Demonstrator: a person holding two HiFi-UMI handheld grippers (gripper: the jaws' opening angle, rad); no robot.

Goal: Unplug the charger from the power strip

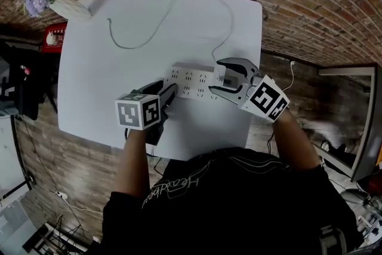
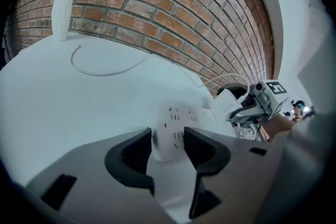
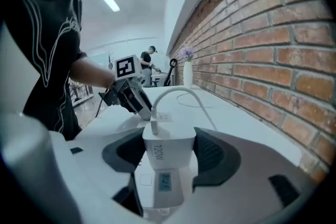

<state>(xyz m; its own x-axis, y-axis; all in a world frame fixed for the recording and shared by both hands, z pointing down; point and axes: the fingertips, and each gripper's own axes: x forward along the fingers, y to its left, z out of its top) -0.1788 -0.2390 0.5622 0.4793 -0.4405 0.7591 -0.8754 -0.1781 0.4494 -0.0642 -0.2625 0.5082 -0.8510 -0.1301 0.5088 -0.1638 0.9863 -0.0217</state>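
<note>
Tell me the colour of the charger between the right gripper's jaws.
The charger is white, with grey 120W lettering; the right gripper view shows it best.

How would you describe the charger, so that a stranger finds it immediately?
On the white table lies a long white power strip. The charger is the white block standing on its right end, between the jaws of the right gripper. Only it carries a white cable and the print "120W".
</note>
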